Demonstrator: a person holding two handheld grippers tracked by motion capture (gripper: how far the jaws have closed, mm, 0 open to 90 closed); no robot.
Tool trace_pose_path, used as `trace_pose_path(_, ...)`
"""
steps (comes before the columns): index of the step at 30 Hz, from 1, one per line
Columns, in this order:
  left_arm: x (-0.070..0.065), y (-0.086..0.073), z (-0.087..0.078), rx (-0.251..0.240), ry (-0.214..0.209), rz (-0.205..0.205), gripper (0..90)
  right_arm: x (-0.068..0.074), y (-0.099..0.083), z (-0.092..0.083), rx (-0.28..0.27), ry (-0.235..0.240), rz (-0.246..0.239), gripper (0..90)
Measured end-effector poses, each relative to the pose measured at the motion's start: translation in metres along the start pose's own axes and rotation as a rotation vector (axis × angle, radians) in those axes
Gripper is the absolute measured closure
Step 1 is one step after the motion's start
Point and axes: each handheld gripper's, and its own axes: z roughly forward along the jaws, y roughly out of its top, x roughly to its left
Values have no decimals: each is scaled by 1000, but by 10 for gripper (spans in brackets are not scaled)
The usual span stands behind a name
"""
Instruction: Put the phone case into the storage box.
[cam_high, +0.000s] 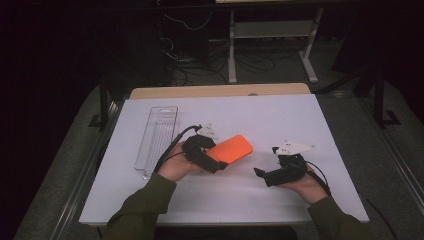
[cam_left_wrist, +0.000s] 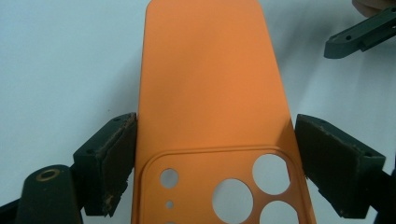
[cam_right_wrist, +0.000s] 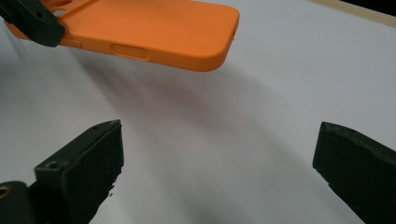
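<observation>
Left tongs (cam_left_wrist: 215, 158) clamp a smooth matte orange phone case (cam_left_wrist: 210, 93), rounded corners, round camera holes; right tongs (cam_right_wrist: 219, 172) gape empty beside it.

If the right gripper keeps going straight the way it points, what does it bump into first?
Probably the orange phone case, held off the table by the left gripper. The right gripper is open and aims toward it, though it might slip underneath; depth is hard to judge.

You hold an orange matt, smooth, rubbery-looking phone case (cam_left_wrist: 208, 88). Your black plastic left gripper (cam_left_wrist: 212, 163) has worn, rough pads (cam_left_wrist: 119, 158). You work on a matt white table sheet (cam_high: 280, 115), beside a clear glossy plastic tray (cam_high: 157, 137), near the table's pale wooden edge (cam_high: 220, 91).
</observation>
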Motion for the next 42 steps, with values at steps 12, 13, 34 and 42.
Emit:
trace_pose_path(12, 2, 1, 0, 15, -2, 12, 153, 0, 6, 11, 17, 5, -9, 0)
trace_pose_path(13, 2, 1, 0, 15, -4, 10, 153, 0, 6, 12, 15, 3, -10, 0)
trace_pose_path(34, 2, 3, 1, 19, -4, 14, 153, 3, 16, 30, 20, -5, -28, 0)
trace_pose_path(42, 1, 4, 0, 16, 2, 8, 153, 1, 17, 39, 22, -13, -31, 0)
